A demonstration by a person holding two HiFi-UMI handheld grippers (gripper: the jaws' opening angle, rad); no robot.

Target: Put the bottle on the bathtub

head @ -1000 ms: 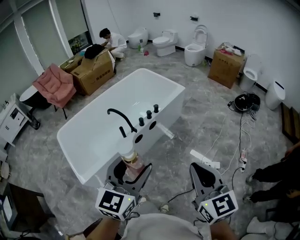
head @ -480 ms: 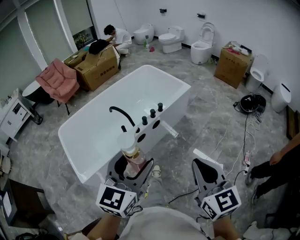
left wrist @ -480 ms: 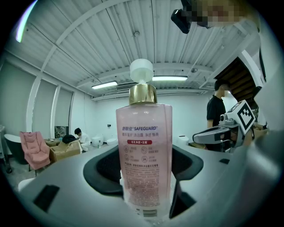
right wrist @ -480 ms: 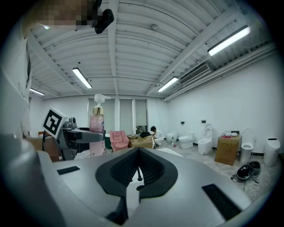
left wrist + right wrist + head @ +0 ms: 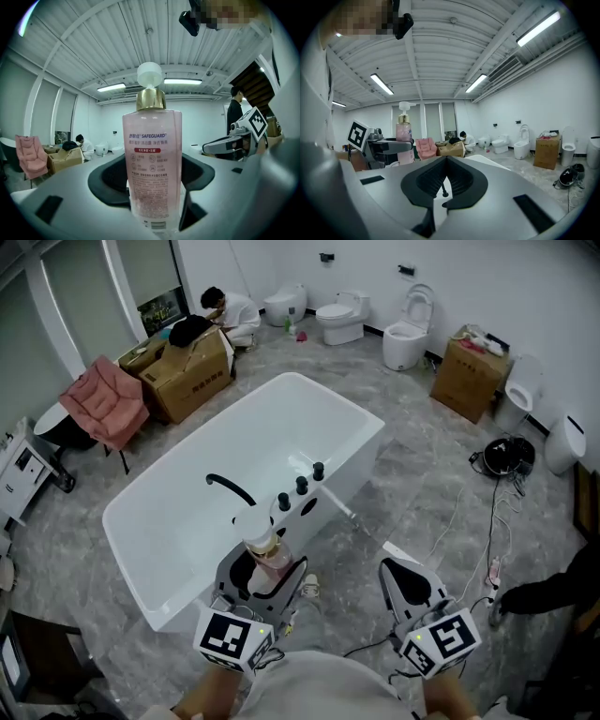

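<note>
My left gripper (image 5: 262, 568) has the bottle (image 5: 270, 561) clamped between its jaws. The jaws close on the lower part of the pink body, one on each side, and the rest of the bottle rises clear above them. In the left gripper view the bottle fills the middle of the gap. It stands upright, with its long axis running straight up from the jaws, and the gold collar and white pump head are at the far end, away from the grip.

The label faces back toward the gripper's camera. I can read "SAFEGUARD" in blue beside some Chinese characters. Below that are a red band and rows of small print and icons, all too fine to make out.

From the head view, the pump head sits just ahead of the left jaw tips and overlaps the near rim of the white bathtub (image 5: 159, 554). The black tap (image 5: 228, 487) is a little farther ahead.

My right gripper (image 5: 409, 579) is well apart to the right. Its jaws are drawn together at the tips with nothing between them. From its own view, the bottle stands off to the left of those jaws.
</note>
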